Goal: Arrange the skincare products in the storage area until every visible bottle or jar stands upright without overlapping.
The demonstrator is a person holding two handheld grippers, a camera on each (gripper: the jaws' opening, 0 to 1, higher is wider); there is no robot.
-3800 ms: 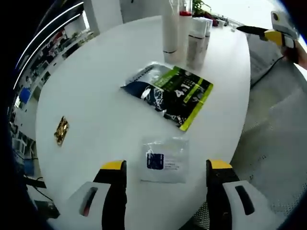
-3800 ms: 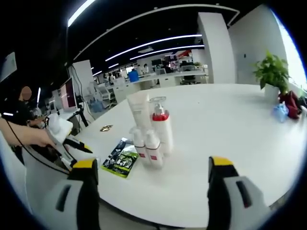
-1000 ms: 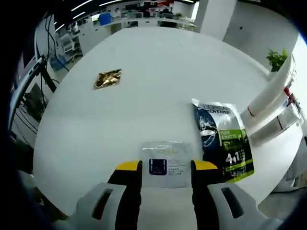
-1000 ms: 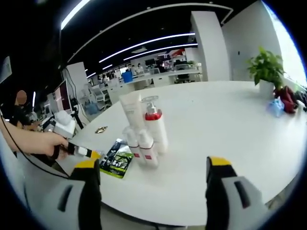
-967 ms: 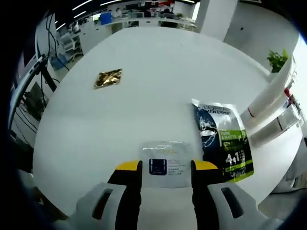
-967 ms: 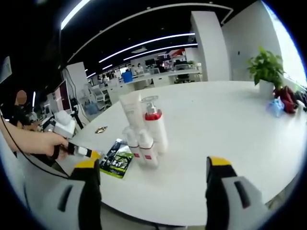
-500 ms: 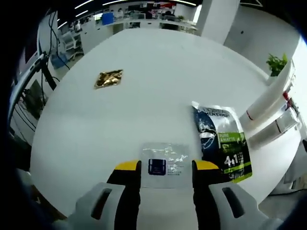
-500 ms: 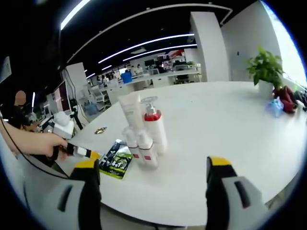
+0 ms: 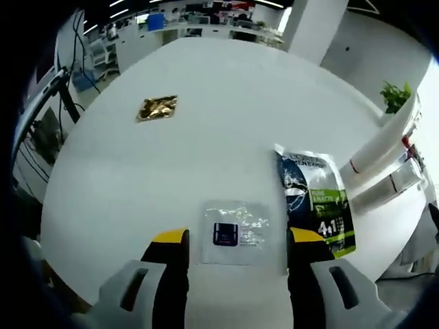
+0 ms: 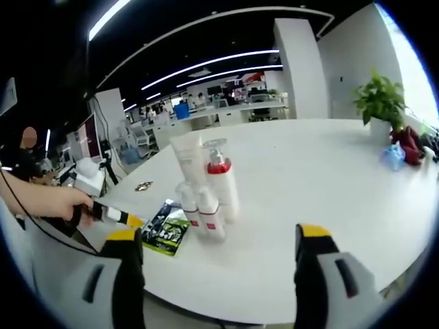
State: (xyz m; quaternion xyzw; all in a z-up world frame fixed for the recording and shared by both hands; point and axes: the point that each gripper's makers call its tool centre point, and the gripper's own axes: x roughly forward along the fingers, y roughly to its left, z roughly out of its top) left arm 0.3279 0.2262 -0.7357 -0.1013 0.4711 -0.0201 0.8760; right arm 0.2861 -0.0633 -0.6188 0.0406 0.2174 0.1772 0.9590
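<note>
**Flat sachets loose on table; bottles already grouped upright**

Left gripper view: The left gripper (image 9: pixel 235 241) was held low over the round white table (image 9: pixel 206 89), its yellow-tipped jaws spread wide and empty, one on each side of a small clear plastic sachet with a dark blue label (image 9: pixel 235 232). The sachet lay flat near the table edge. Just beside it, apart and not overlapping, lay a larger dark foil pouch with green and white print (image 9: pixel 316 201), also flat. A small crumpled gold foil packet (image 9: pixel 158 107) lay well apart, further across the table. White bottles showed at the right margin of the view, distorted by the lens.

Judgement on handling: the clear sachet appeared thin, light, limp and slick. Lying flush with the surface, it offered little to grip; an edge pinch, or sliding it to the table edge first, looked the safest hold.

Right gripper view: The right gripper (image 10: pixel 214 243) was held off the table with jaws wide and nothing between them. A white squeeze tube (image 10: pixel 187 159), a white pump bottle with a red collar (image 10: pixel 221 179) and two small white bottles with red bands (image 10: pixel 203 211) stood upright, close together. These looked rigid and light, best taken around the body. The other gripper reached in from the left beside the green pouch.
</note>
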